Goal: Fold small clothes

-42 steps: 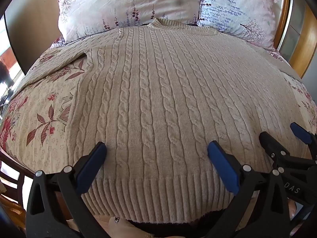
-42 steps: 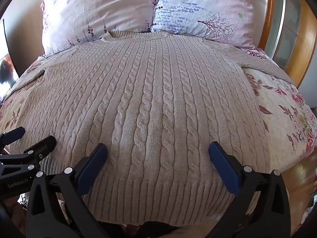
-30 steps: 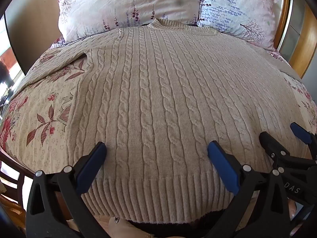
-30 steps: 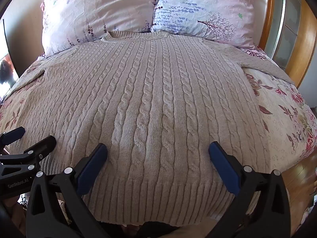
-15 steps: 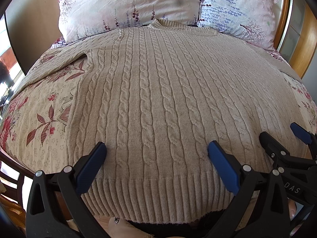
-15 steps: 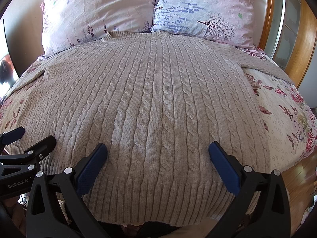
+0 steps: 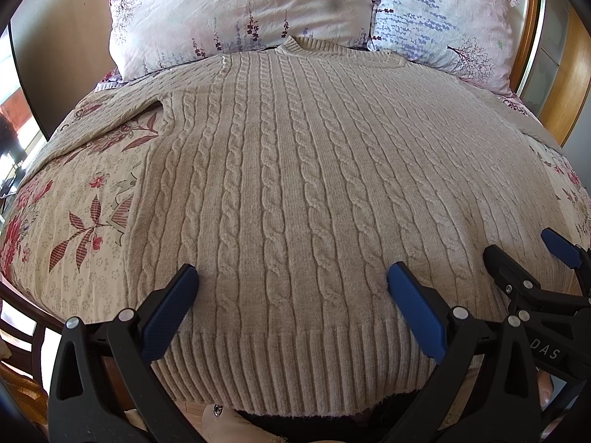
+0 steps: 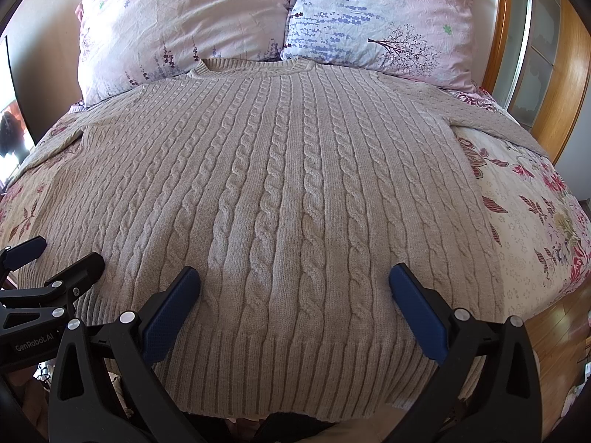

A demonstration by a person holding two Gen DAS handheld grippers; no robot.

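A beige cable-knit sweater (image 7: 295,184) lies flat, front up, on the bed, neck towards the pillows and ribbed hem nearest me; it also fills the right wrist view (image 8: 288,192). Its sleeves spread out to both sides. My left gripper (image 7: 291,295) is open and empty, hovering over the hem left of centre. My right gripper (image 8: 293,291) is open and empty over the hem right of centre. Each gripper shows at the edge of the other's view: the right one in the left wrist view (image 7: 532,258), the left one in the right wrist view (image 8: 55,258).
Two floral pillows (image 8: 184,18) (image 8: 376,18) lean at the head of the bed. A flowered bedspread (image 7: 74,203) lies under the sweater. A wooden headboard and cabinet frame (image 8: 554,55) stand at the right. Wooden floor (image 8: 546,317) shows past the bed's right edge.
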